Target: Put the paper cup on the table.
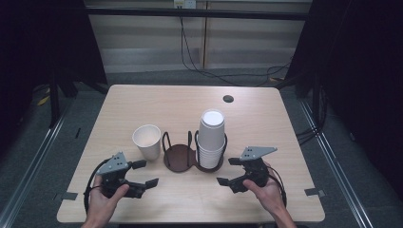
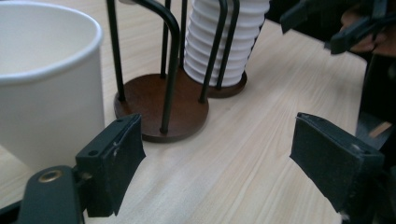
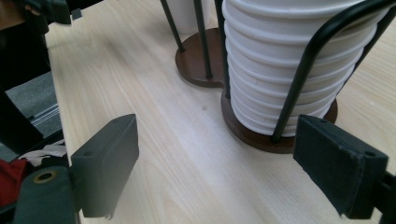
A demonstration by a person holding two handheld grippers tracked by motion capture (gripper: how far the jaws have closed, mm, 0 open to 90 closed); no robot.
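Both sets of jaws stand spread wide with nothing between them: the left gripper sits at about 7 o'clock on the table, the right gripper at about 5 o'clock, each held in a hand, left hand and right hand.

The table, a light wood top with rounded corners, is the largest item. A dark round grommet hole lies near its far edge at about 1 o'clock.

At centre stands a two-bay cup holder with brown round bases and black wire loops. Its right bay carries a stack of white paper cups, stacked mouth down. Its left bay holds no cup. A single white paper cup stands upright, mouth up, just beside the holder at its 9 o'clock side.

The high view gives the full layout and the grey plates on both grippers. The left gripper view adds close detail: the single cup looms directly beyond the left jaw, the holder base lies ahead, and the right gripper appears far off at 1 o'clock. The right gripper view shows the ribbed rims of the stack behind a wire loop, near the right jaw.

Black cables trail on the floor beyond the table at 12 o'clock.
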